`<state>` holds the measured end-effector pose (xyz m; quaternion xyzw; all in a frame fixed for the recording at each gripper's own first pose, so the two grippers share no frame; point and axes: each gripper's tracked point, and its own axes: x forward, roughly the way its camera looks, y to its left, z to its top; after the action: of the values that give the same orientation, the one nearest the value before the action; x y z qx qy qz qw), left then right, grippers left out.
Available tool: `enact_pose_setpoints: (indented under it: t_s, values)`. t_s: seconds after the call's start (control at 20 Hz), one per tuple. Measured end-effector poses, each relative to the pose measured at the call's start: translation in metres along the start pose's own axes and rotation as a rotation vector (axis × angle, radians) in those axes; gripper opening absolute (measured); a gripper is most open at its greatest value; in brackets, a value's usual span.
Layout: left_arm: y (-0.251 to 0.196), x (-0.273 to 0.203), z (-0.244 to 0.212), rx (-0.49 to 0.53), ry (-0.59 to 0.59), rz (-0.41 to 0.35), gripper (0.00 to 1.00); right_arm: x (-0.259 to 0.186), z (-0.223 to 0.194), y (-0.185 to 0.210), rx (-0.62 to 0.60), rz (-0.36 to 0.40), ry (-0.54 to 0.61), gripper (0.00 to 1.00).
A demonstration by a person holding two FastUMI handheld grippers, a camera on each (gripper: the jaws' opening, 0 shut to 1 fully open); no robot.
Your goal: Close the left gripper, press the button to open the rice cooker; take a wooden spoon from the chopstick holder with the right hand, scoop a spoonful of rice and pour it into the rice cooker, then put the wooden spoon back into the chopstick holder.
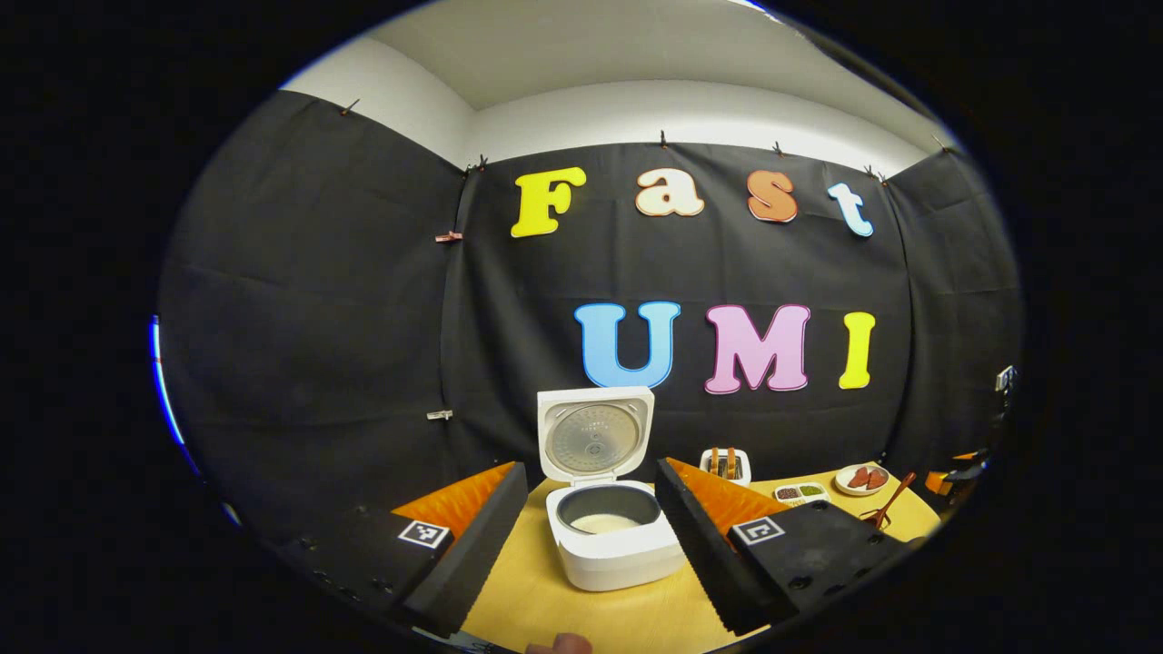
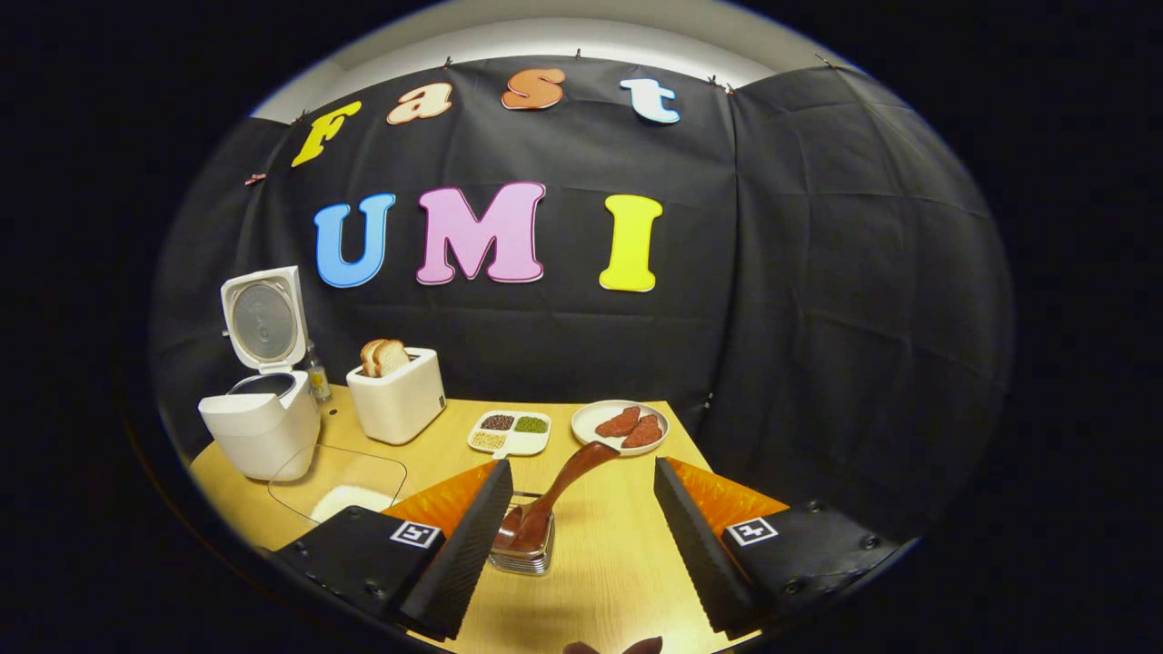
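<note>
Cooker point(image 1: 611, 536) at 12 o'clock of left gripper point(image 1: 591, 545), lid up, pale rice in the pot: opening and pouring look done. Spoon point(image 2: 554, 495) standing in holder point(image 2: 522, 549), leaning toward 1 o'clock: likely returned, little left. Right gripper point(image 2: 577, 536) spread wide, holding nothing, holder just at 11 o'clock between its fingers. Left gripper likewise wide apart, empty.

Tongs point(image 2: 581, 536) with square marker tags
</note>
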<state>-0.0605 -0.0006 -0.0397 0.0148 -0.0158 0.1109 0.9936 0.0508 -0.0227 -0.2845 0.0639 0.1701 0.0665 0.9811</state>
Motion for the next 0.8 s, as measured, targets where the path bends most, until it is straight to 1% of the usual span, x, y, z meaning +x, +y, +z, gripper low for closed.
enact_pose_setpoints:
  t_s: [0.15, 0.3, 0.6, 0.8]
  values:
    - [-0.005, -0.010, 0.005, 0.002, 0.007, 0.009, 0.97, 0.014, -0.023, 0.002, 0.023, 0.036, 0.044, 0.98]
    - [-0.015, -0.018, 0.006, -0.028, 0.028, 0.017, 0.97, 0.030, -0.037, 0.004, 0.071, 0.060, 0.077, 0.98]
    - [-0.021, -0.038, 0.008, 0.010, 0.045, 0.052, 0.97, 0.074, -0.062, 0.020, 0.147, 0.130, 0.148, 0.98]
    - [-0.015, -0.046, 0.004, -0.025, 0.066, 0.097, 0.97, 0.104, -0.074, 0.033, 0.191, 0.179, 0.177, 0.96]
